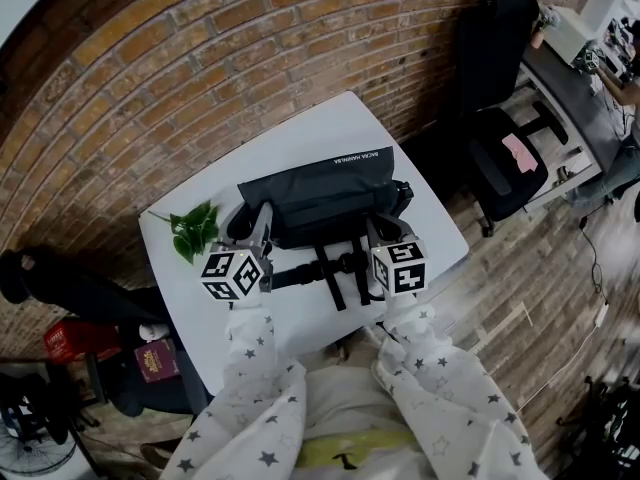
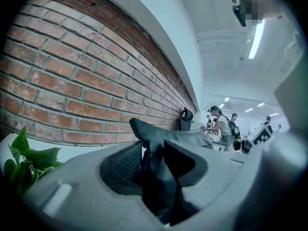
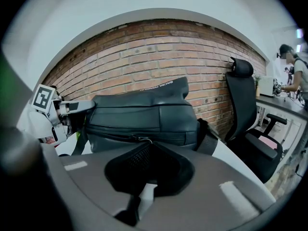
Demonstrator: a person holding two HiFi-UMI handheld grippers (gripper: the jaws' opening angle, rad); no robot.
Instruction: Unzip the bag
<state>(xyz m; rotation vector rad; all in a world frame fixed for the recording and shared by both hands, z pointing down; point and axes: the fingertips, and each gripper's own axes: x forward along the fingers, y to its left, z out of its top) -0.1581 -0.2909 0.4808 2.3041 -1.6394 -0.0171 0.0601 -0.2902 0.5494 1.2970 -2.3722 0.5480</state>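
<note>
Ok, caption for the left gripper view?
Left gripper clamped on the black bag, brick wall behind, leaves at left.

sleeves (image 1: 250,388): we see white fabric, small grey stars
left tongs (image 1: 262,216): grey shell, black-white marker cube (image 1: 232,274)
right tongs (image 1: 377,230): we note the same

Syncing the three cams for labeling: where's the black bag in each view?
Head view: bag at centre, lying on the white table.
Left gripper view: bag low centre, one end close up.
Right gripper view: bag at centre, long side facing the camera.
Shared landmark: brick wall behind the bag.
</note>
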